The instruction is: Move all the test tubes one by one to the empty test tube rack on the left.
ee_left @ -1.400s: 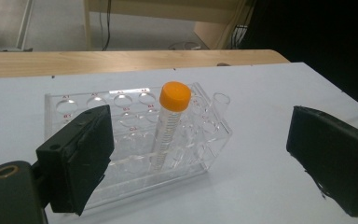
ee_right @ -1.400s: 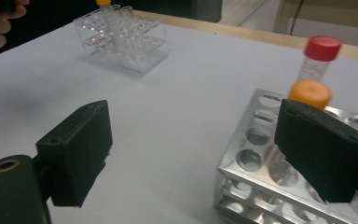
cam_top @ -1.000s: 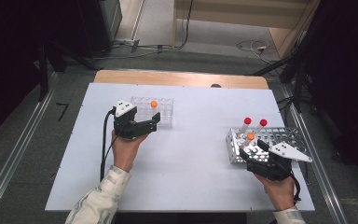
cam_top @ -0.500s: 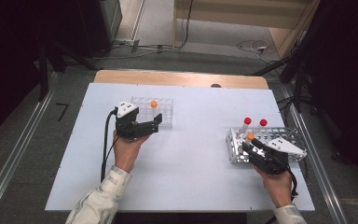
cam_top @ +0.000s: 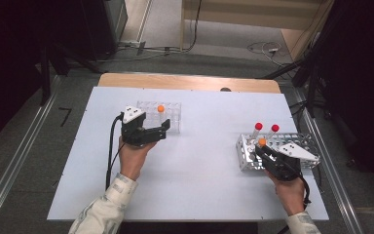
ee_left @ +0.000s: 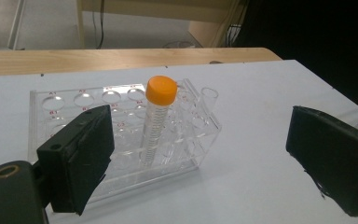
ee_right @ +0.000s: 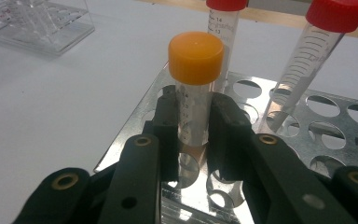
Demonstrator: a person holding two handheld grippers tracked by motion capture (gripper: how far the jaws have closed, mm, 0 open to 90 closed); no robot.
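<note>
My right gripper [ee_right: 193, 133] is shut on an orange-capped tube [ee_right: 196, 60] that stands upright in a metal rack [ee_right: 326, 121]. Its jaws have just been closing, and the pads now press the tube's clear wall from both sides. In the high view this gripper [cam_top: 262, 150] is at the rack's near-left corner [cam_top: 246, 161]. Two red-capped tubes [cam_top: 258, 126] [cam_top: 275, 128] stand behind it. My left gripper [ee_left: 205, 163] is open, with nothing between its jaws, and faces a clear acrylic rack [ee_left: 65, 107] that holds one orange-capped tube [ee_left: 156, 121]. The high view shows the left gripper [cam_top: 164, 130] just in front of that clear rack [cam_top: 173, 119].
The white tabletop [cam_top: 199, 165] lies bare between the two racks. A wooden strip [cam_top: 185, 82] runs along the table's far edge. The metal rack [cam_top: 304, 141] sits close to the table's right edge. A cable [cam_top: 111, 146] trails from the left gripper.
The right gripper's jaws have closed in around the orange-capped tube in the metal rack. The left hand and its gripper have stayed where they were.
</note>
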